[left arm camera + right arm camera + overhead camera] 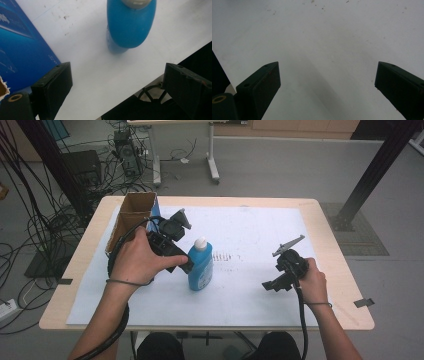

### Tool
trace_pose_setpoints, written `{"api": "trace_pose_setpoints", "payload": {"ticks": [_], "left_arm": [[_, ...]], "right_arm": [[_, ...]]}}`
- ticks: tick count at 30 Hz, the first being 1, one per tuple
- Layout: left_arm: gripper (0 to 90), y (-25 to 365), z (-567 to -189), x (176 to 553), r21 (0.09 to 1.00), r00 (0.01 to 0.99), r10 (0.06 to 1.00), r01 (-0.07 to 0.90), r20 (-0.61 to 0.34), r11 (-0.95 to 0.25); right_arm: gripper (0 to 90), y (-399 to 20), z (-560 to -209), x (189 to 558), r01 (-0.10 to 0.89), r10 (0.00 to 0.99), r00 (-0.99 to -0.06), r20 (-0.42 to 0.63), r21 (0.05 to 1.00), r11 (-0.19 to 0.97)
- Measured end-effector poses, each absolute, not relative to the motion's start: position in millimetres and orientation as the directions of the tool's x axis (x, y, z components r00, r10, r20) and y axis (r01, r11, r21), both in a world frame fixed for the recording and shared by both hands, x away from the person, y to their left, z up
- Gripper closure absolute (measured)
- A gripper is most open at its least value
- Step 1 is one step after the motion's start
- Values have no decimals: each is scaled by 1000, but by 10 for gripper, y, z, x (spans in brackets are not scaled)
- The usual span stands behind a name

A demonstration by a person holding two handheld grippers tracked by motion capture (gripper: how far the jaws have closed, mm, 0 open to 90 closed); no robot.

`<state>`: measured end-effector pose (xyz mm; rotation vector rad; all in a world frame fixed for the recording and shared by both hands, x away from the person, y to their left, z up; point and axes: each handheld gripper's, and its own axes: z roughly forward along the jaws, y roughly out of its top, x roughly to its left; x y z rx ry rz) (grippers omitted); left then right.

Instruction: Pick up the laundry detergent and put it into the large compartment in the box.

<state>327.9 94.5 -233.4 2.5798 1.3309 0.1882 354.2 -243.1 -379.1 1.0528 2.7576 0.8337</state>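
Observation:
A blue bottle (pixel 201 269) with a white cap stands upright on the white sheet (pixel 250 230), left of the middle. My left gripper (pixel 185 264) is held just left of the bottle, close to its side. In the left gripper view the bottle (pixel 131 25) lies ahead of the left gripper (pixel 117 68), whose jaws stand wide apart with nothing between them. My right gripper (pixel 270 285) hovers low over the sheet at the right. In the right gripper view the right gripper (pixel 328 65) is open over the bare sheet (pixel 324 32).
An open cardboard box (pixel 131 217) with a blue side (pixel 20 45) stands at the table's back left, just behind my left hand. The wooden table edge (pixel 345 285) borders the sheet. Cables and equipment (pixel 85 165) cover the floor at the left.

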Motion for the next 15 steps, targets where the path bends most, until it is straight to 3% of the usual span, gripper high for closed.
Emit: {"api": "trace_pose_setpoints", "payload": {"ticks": [15], "left_arm": [[83,768,-2145,3345,276,597,802,769,14,-577]], "right_arm": [[61,-2438,-3783,3537,598,640,-759,115,511,618]]}}
